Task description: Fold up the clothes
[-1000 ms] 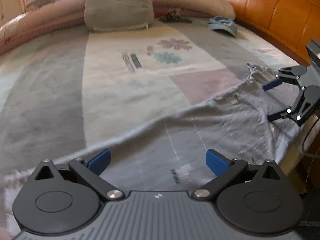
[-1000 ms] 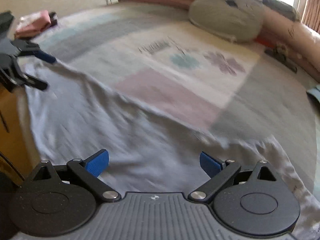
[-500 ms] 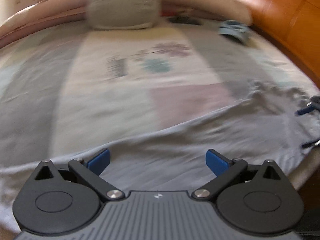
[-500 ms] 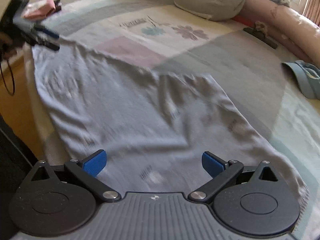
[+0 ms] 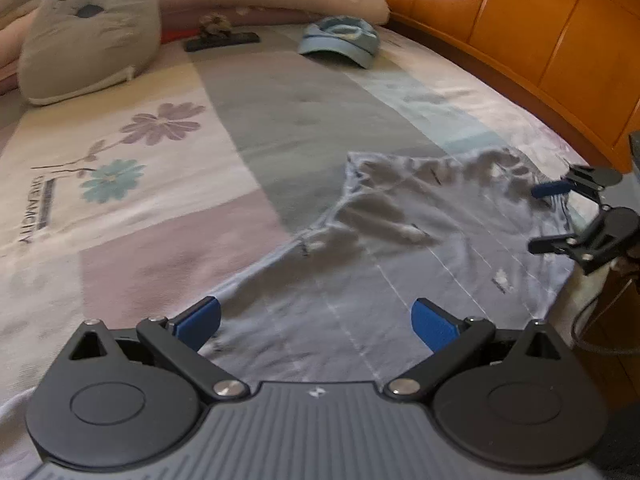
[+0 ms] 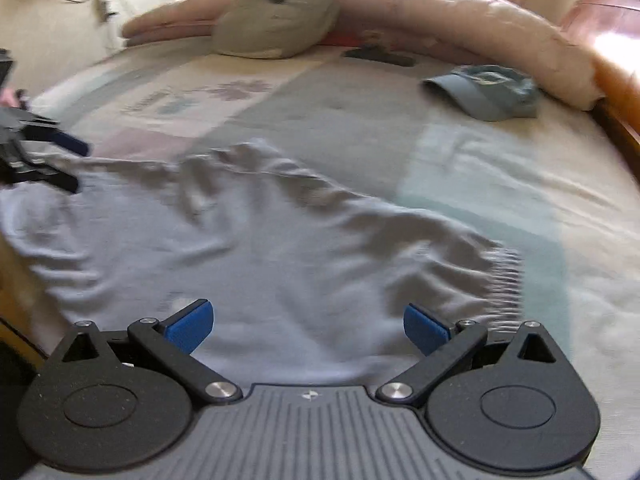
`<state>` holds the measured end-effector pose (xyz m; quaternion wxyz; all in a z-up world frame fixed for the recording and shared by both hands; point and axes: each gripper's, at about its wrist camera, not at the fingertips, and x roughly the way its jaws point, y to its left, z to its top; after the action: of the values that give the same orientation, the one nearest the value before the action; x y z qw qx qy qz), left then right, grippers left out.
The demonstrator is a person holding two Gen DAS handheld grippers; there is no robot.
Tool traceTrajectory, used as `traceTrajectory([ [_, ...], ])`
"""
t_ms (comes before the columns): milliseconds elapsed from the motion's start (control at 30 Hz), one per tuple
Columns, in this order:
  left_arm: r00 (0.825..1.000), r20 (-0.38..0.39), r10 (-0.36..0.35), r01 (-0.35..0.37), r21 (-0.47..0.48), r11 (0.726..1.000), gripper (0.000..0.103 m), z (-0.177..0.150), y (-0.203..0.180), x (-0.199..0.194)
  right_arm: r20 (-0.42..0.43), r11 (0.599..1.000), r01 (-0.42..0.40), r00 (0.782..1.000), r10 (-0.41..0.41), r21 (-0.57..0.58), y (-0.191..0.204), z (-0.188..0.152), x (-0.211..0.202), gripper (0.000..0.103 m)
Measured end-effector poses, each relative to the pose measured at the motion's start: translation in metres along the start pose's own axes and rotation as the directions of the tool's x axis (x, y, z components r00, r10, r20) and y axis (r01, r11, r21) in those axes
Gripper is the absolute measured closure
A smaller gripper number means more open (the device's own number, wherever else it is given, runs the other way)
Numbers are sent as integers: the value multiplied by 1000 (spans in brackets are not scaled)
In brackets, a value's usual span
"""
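The left gripper [image 5: 314,322] hovers with its jaws spread wide, gripping nothing. Before it a grey shirt [image 5: 400,248] lies rumpled on the bed [image 5: 256,120] (near the edge). The right gripper [image 6: 306,326] is likewise wide apart and empty above the shirt.

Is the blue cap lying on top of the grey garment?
No, the blue cap sits apart on the bedspread, well beyond the grey garment.
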<state>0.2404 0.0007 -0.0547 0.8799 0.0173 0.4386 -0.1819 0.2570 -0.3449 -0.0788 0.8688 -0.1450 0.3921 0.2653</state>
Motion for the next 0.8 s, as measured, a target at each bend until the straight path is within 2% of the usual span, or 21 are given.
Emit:
traceTrajectory([
  [67, 1000, -18, 18, -18, 5, 1000, 2, -5, -3, 2, -53, 996, 83, 995, -84, -36, -7, -10, 8, 0],
  [167, 999, -32, 36, -36, 0, 999, 2, -9, -1, 1, -33, 997, 39, 999, -37, 65, -26, -21, -2, 1],
  [233, 999, -31, 43, -43, -1, 999, 2, -10, -1, -2, -50, 996, 65, 997, -63, 56, -22, -13, -7, 1],
  [300, 999, -21, 41, -41, 6, 999, 2, -7, -2, -4, -14, 995, 79, 997, -78, 64, -16, -2, -8, 1],
  [367, 999, -5, 32, -32, 21, 999, 2, -2, -5, -5, 57, 995, 42, 997, -47, 86, -14, 12, -6, 0],
  [467, 1000, 13, 22, -22, 33, 999, 2, 3, -10, -6, 98, 993, 39, 994, -50, 107, -16, 30, 14, 0],
  [567, 1000, 13, 26, -26, 17, 1000, 2, 1, -9, -8, 58, 986, 59, 996, -69, 158, -28, 31, 40, 0],
  [667, 999, 3, 47, -47, 6, 999, 2, -5, -2, -14, 21, 983, 114, 993, -118, 147, -36, 24, 45, 1],
  [733, 999, 14, 53, -53, 6, 999, 2, -9, 6, -21, -5, 973, 153, 988, -155, 174, -33, 28, 35, 2],
  [800, 998, 23, 55, -55, 4, 998, 2, -12, 14, -26, 6, 966, 174, 984, -178, 190, -22, 31, 20, 1],
])
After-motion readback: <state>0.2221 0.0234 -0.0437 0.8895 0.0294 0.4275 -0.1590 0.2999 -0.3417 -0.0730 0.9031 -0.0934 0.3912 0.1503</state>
